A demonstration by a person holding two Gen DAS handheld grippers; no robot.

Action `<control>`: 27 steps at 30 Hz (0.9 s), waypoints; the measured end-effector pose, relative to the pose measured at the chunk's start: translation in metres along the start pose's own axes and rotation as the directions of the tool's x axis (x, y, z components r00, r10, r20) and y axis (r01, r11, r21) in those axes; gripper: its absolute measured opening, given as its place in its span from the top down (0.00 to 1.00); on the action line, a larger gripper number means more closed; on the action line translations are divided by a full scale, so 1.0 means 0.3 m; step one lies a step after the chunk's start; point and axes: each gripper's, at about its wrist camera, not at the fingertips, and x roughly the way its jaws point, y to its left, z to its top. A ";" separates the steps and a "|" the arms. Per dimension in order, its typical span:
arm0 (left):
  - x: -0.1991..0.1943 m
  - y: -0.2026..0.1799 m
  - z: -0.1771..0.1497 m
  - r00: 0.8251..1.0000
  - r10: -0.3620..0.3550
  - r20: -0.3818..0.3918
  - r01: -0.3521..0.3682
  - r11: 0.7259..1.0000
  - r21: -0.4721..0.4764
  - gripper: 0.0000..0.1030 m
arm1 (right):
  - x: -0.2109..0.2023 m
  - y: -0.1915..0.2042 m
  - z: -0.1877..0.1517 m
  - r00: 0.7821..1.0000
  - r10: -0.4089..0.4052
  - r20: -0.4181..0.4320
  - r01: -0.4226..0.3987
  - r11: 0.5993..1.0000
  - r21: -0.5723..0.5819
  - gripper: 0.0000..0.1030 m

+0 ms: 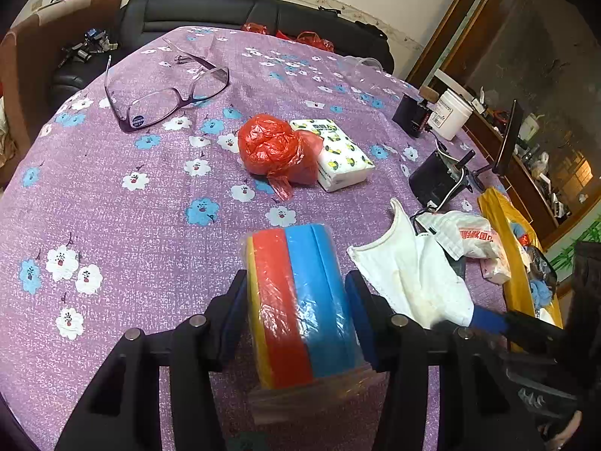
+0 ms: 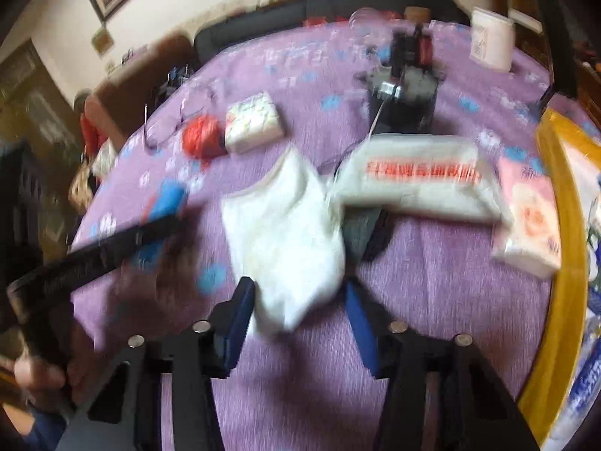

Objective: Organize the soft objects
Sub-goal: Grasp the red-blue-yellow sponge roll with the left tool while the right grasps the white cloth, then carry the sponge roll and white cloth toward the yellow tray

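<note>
A plastic-wrapped pack of yellow, red and blue sponges (image 1: 293, 263) stands on edge on the purple floral tablecloth (image 1: 112, 206). My left gripper (image 1: 296, 278) is shut on it, one pad on each side. A white cloth (image 1: 409, 274) lies crumpled to its right. In the blurred right wrist view that white cloth (image 2: 281, 233) fills the gap of my right gripper (image 2: 297, 285), and both blue pads touch it. The right gripper's blue finger (image 1: 488, 319) shows at the cloth's near corner. The sponge pack (image 2: 169, 199) appears at the left of the right wrist view.
A balled red plastic bag (image 1: 274, 150) and a lemon-print tissue pack (image 1: 338, 154) sit mid-table, glasses (image 1: 169, 94) farther back. A white printed bag (image 2: 417, 180), a pink tissue pack (image 2: 529, 225) and a yellow bag (image 2: 563, 263) crowd the right edge. Black devices (image 1: 435, 180) and a white jar (image 1: 450, 112) stand behind.
</note>
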 end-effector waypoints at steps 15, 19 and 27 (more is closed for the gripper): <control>-0.009 -0.005 -0.007 1.000 0.002 -0.002 -0.002 1.000 0.011 0.51 | -0.521 0.046 -0.200 0.994 -0.051 0.095 0.076 0.959 -0.275 0.87; -0.007 -0.006 -0.006 1.000 0.006 -0.001 -0.006 1.000 0.012 0.51 | -0.497 0.119 -0.239 0.956 -0.269 0.120 0.293 0.823 -0.488 0.86; -0.008 -0.001 -0.005 1.000 -0.005 0.000 0.005 1.000 0.003 0.51 | -0.220 0.224 -0.257 0.989 -0.121 -0.085 0.057 0.843 -0.535 0.86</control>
